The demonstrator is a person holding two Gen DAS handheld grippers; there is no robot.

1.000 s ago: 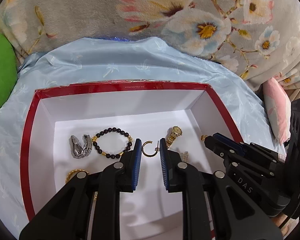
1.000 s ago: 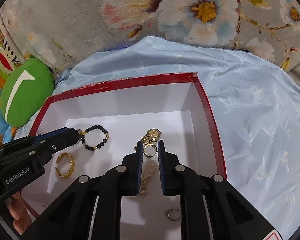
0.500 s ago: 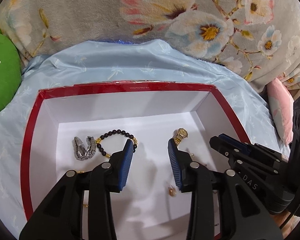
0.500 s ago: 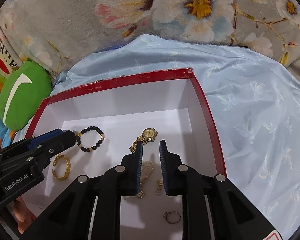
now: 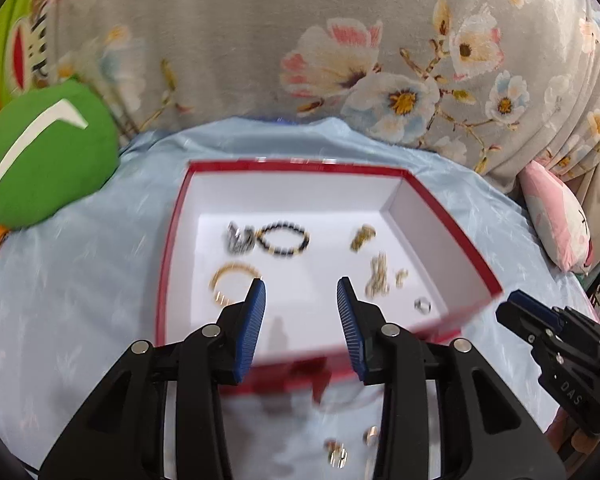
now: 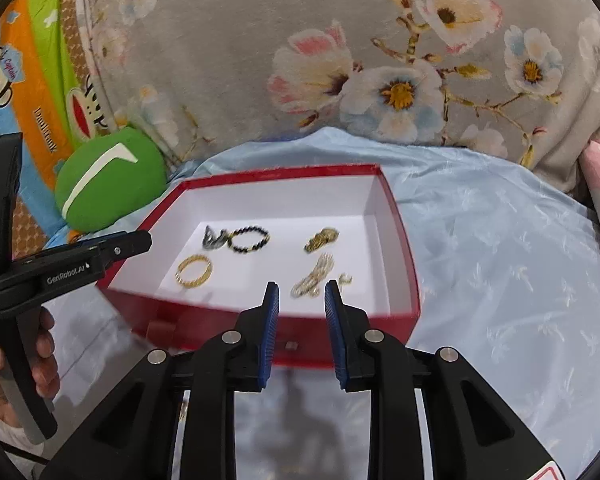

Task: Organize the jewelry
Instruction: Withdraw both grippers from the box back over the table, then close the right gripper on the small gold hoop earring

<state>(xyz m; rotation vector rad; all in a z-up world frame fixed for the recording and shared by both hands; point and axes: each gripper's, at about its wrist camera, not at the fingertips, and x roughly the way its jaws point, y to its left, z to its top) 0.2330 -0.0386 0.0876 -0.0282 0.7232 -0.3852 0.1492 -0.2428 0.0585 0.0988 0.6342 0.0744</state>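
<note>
A red box [image 5: 452, 220] with a white inside sits on light blue cloth; it also shows in the right wrist view [image 6: 396, 220]. Inside lie a silver band [image 5: 239, 237], a black bead bracelet [image 5: 285, 239], a gold bangle [image 5: 232, 282], a gold watch [image 5: 363, 236], a pearl strand [image 5: 378, 276], a small earring [image 5: 401, 277] and a silver ring [image 5: 423, 305]. Small gold pieces [image 5: 337, 452] lie on the cloth in front of the box. My left gripper [image 5: 300, 300] is open and empty, above the box's near edge. My right gripper [image 6: 301, 300] is open and empty, just before the near wall.
A green cushion [image 5: 40, 156] lies left of the box, with a cartoon print fabric [image 6: 32, 80] behind it. A floral grey cloth [image 5: 340, 60] rises behind. A pink pillow [image 5: 556, 220] is at the right. The blue cloth [image 6: 520, 280] spreads right of the box.
Both grippers have opened, pulled back and risen out of the box. A gold hoop earring and a gold ring they held a second ago now lie released.
</note>
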